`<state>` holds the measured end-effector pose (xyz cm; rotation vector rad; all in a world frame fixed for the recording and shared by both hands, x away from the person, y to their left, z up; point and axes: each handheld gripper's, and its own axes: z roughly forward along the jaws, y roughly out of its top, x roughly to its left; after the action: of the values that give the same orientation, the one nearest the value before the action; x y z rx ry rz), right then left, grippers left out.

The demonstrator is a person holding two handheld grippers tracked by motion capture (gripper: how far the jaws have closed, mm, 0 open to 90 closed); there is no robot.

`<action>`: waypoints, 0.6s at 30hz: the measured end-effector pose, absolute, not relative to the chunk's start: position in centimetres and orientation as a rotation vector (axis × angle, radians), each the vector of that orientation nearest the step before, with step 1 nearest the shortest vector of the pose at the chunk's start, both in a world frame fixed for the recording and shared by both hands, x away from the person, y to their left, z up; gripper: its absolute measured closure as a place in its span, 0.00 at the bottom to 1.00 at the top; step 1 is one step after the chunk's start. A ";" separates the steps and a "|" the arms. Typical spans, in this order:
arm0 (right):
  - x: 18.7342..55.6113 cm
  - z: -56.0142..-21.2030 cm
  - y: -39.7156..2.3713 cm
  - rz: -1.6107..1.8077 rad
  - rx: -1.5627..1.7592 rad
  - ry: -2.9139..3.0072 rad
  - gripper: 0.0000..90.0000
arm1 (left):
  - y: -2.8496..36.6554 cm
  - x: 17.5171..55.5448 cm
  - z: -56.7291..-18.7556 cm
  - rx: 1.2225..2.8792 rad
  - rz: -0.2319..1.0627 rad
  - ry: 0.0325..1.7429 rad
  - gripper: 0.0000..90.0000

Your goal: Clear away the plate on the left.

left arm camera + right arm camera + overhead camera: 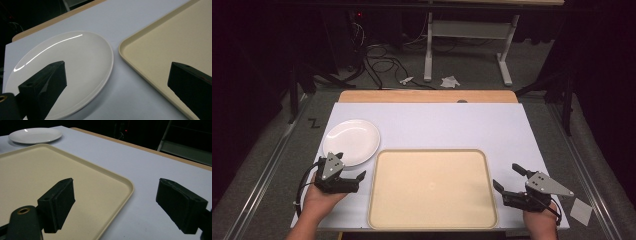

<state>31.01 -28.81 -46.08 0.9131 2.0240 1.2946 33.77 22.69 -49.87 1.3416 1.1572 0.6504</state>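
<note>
High view, white table (432, 125), grey carpet (272, 145), perhaps paper scraps (450, 81)

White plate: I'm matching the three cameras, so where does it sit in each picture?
High view: white plate left of centre, beside the tray's far-left corner.
Left gripper view: fills the left half, behind the left jaw.
Right gripper view: top-left corner.
Shared landmark: the beige tray.

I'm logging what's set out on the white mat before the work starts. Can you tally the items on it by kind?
White plate: 1
Beige tray: 1
Total: 2

Neither gripper holds anything; the left gripper and the right gripper both have their jaws apart.
</note>
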 end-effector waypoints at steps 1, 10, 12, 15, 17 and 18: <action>30.9 -46.1 -28.8 1.294 0.916 2.021 0.18 | 22.7 33.8 -50.1 1.367 0.667 1.159 0.03; 31.4 -46.1 -28.6 1.300 0.907 2.031 0.18 | 21.5 34.8 -52.3 1.710 0.826 1.108 0.09; 31.4 -46.1 -28.4 1.298 0.900 2.037 0.18 | 20.5 35.3 -53.0 1.679 0.841 1.100 0.12; 31.4 -46.1 -28.3 1.301 0.896 2.040 0.18 | 19.9 35.7 -53.6 1.658 0.863 1.086 0.17; 31.5 -46.1 -28.5 1.311 0.895 2.036 0.18 | 20.2 36.2 -54.0 1.910 0.897 1.022 0.18; 31.4 -46.1 -28.5 1.306 0.904 2.034 0.18 | 20.1 36.4 -54.1 1.918 0.896 1.021 0.18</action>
<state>31.38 -28.55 -46.08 0.9039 2.0339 1.3061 36.42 20.13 -54.13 1.9182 1.0213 0.8965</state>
